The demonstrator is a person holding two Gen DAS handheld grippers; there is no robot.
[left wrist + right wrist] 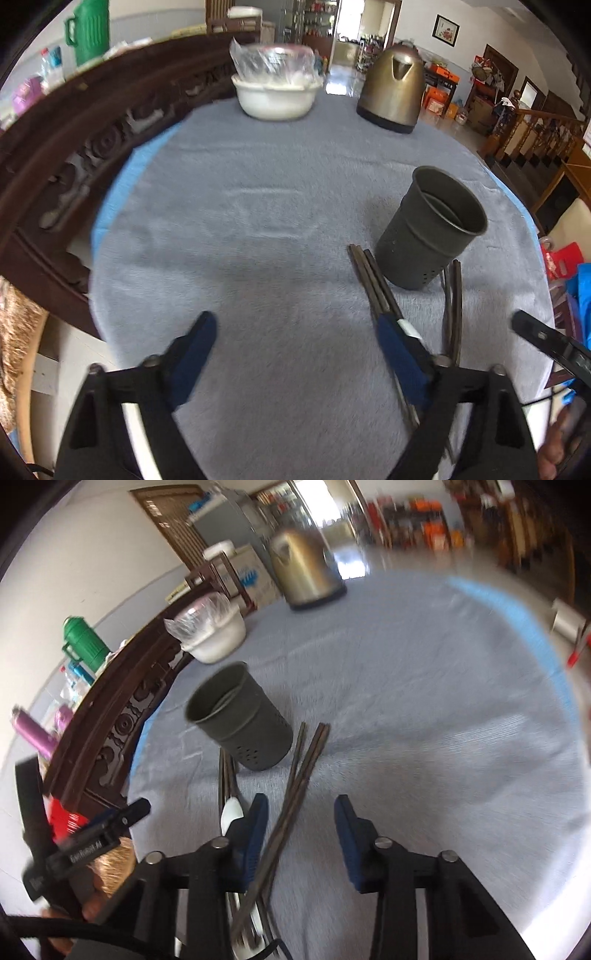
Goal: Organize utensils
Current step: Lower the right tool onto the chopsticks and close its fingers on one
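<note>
Your holder cup [432, 229] stands empty on the surface, toward its right edge; the chopsticks [295, 775] lie flat just beside its base, so nothing is sorted yet. Both your left hand-held gripper [295, 354] and right hand-held gripper [301, 834] are spread, holding nothing. The white-handled utensil [231, 812] is mostly hidden.

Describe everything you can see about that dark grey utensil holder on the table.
The dark grey cylindrical utensil holder looks like matte metal or plastic, with a rolled rim, a ridge around its upper body and small drain holes near the base. It stands upright on the grey-blue fuzzy tablecloth and looks empty as far as can be seen. Dark brown chopsticks lie on both sides of its base, close to it; contact is unclear. Neither hand-held gripper touches it.
</note>
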